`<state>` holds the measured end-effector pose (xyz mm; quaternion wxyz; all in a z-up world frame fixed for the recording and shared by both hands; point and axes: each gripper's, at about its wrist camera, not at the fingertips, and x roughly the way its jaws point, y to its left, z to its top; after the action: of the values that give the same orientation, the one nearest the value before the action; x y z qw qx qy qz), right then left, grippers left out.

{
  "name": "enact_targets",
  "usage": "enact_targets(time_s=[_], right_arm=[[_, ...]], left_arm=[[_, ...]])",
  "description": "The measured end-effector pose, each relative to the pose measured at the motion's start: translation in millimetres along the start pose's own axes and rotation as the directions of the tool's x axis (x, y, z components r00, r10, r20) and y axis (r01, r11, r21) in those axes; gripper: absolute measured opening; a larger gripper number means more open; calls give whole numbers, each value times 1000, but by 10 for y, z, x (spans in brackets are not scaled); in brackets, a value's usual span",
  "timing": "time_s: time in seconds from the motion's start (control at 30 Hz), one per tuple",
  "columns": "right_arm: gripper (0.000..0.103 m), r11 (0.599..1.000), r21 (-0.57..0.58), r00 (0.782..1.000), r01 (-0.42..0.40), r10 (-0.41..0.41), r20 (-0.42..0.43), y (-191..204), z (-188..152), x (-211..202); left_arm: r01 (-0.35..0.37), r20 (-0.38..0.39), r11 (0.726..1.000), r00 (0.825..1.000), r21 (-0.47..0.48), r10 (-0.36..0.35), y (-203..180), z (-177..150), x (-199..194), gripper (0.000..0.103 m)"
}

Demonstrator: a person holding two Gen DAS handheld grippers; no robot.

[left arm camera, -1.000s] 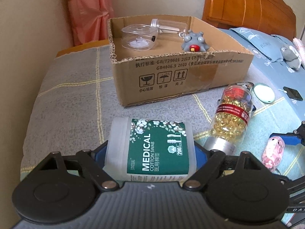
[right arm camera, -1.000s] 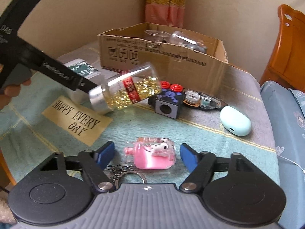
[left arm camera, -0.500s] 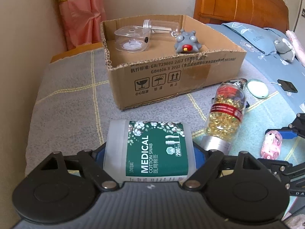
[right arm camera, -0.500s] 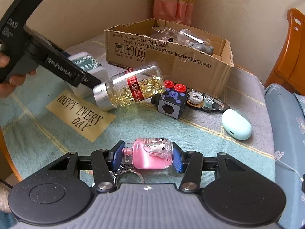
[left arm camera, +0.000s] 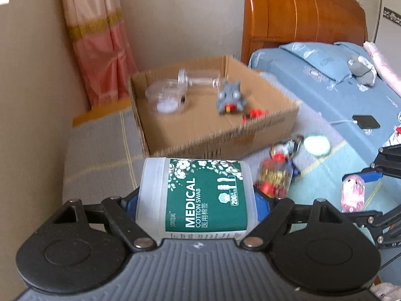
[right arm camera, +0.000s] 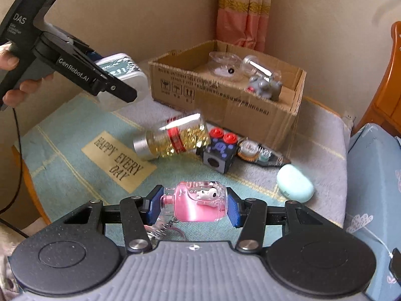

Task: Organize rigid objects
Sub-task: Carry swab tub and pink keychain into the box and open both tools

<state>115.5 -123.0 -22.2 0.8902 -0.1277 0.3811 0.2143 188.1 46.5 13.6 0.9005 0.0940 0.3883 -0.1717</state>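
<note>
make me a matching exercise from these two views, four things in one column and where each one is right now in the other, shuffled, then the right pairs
Things
1. cotton swab box
2. pink keychain bottle
3. grey toy figure
4. capsule bottle

Places
A. lying on its side on the cloth, in front of the cardboard box
B. clamped in the right gripper
C. inside the cardboard box
D. clamped in the left gripper

Pairs: 1-D, 2-B, 3-C, 4-A
</note>
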Motion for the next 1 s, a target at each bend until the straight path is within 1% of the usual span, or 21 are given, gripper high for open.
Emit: enact_targets(time_s=[0.17,0.27,0.37,0.5,0.57,0.63,0.8,0.83,0.9,1.0], right_arm=[[56,1000,-26,1000,8,-7,24,-72,143,-139],[56,1000,-29,999,7,-6,52,-147,247,-220],[56,1000,-24,998,9,-7,70,-224,357,-260],[56,999,-41,996,27,-24,90,-285,477,-304],[56,998,-51,994,38,-32,101,-318,534,-318],[56,997,-57,993,46,-40,110,-354,580,-334],[56,995,-68,988,68,-58,144,-424,750,-366],[56,995,-70,987,71,-60,148,-433,779,-368],[56,994,-79,985,79,-65,158,-455,855,-362],[56,993,-83,985,78,-64,163,-483,944,-346]], left_arm=[[-9,44,999,999,30,8,-7,281,-42,83],[-16,64,998,998,53,12,-35,450,5,83],[-23,68,998,998,52,19,-34,590,106,83],[0,62,999,998,32,-2,-7,759,294,83],[-3,53,1000,999,17,2,16,814,407,83],[-12,43,1000,999,-6,12,46,853,531,83],[2,20,998,1000,-64,-1,102,840,772,83],[-2,21,997,1000,-72,3,111,826,803,88],[-16,8,996,1000,-85,17,137,795,830,93],[-21,5,995,1000,-93,22,190,741,798,93]])
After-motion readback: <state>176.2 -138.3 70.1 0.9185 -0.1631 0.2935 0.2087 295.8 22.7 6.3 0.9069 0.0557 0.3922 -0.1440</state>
